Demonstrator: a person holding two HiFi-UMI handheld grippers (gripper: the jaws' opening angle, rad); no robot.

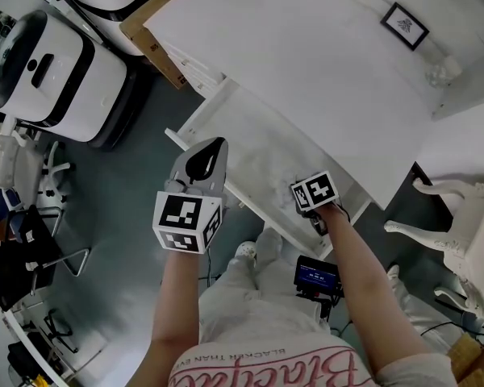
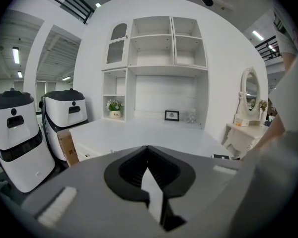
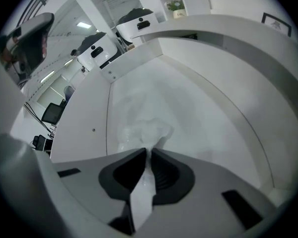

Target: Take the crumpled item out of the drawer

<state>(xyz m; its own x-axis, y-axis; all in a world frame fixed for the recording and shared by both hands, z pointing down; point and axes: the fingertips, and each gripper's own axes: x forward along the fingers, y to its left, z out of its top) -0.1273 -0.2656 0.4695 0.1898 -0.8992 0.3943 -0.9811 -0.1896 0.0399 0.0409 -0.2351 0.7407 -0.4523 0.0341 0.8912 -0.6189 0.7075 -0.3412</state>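
White desk: top bare apart from a small framed picture near its far edge. Drawer: pulled out below the desk top, white inside. Left gripper: held in front of the desk, short of the drawer, jaws together with nothing between them. Right gripper: angled steeply down into the drawer, jaws closed on the crumpled item. Crumpled item: white, thin and wrinkled; it lies on the drawer floor near the front, with one fold pinched between the right jaws.
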